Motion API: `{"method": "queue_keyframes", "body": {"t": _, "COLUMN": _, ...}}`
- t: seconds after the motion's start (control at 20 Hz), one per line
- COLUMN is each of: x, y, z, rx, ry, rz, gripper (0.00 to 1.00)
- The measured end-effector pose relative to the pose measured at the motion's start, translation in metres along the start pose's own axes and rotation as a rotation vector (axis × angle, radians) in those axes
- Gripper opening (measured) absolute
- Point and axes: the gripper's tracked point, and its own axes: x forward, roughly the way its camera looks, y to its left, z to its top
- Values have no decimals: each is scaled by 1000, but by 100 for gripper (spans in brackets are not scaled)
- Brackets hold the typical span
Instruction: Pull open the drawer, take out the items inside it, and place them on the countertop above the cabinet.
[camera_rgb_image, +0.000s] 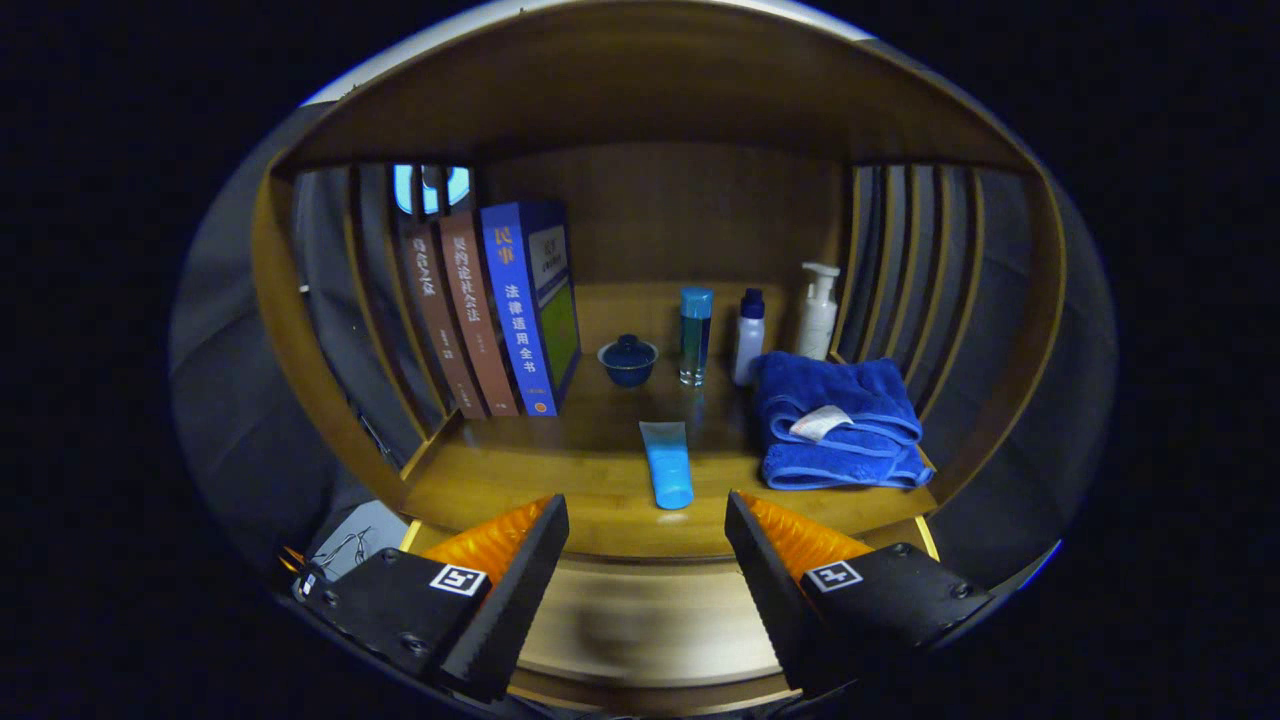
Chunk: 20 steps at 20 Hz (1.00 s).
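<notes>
Tongs (647, 535) of mine hang wide open and empty above the drawer front (640, 620), a blue tube (667, 465) already lying on the desk (520, 480) just beyond, more perhaps left inside.

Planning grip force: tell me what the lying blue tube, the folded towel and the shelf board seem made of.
Blue tube: likely soft plastic, smooth with a slight sheen. Folded towel: plush fabric, fuzzy pile, sewn tag. Shelf board: wood or bamboo by its grain, satin finish. The gripper hangs open before it.
</notes>
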Motion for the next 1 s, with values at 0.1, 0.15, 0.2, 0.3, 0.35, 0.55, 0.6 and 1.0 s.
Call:
{"method": "queue_keyframes", "body": {"t": 0.1, "x": -28, "y": 1, "z": -8, "rx": -14, "ry": -66, "rz": 0, "gripper": 100}}
{"method": "queue_keyframes", "body": {"t": 0.15, "x": -42, "y": 3, "z": -12, "rx": -16, "ry": -100, "rz": 9, "gripper": 100}}
{"method": "queue_keyframes", "body": {"t": 0.2, "x": -56, "y": 7, "z": -19, "rx": -7, "ry": -133, "rz": 19, "gripper": 100}}
{"method": "queue_keyframes", "body": {"t": 0.3, "x": -86, "y": 12, "z": -35, "rx": 23, "ry": -175, "rz": 24, "gripper": 99}}
{"method": "queue_keyframes", "body": {"t": 0.35, "x": -100, "y": 10, "z": -46, "rx": 38, "ry": -189, "rz": 22, "gripper": 99}}
{"method": "queue_keyframes", "body": {"t": 0.55, "x": -137, "y": 4, "z": -80, "rx": 70, "ry": -250, "rz": 31, "gripper": 100}}
{"method": "queue_keyframes", "body": {"t": 0.6, "x": -144, "y": 3, "z": -88, "rx": 73, "ry": -264, "rz": 37, "gripper": 100}}
{"method": "queue_keyframes", "body": {"t": 1.0, "x": -164, "y": -10, "z": -154, "rx": 56, "ry": -320, "rz": 25, "gripper": 100}}
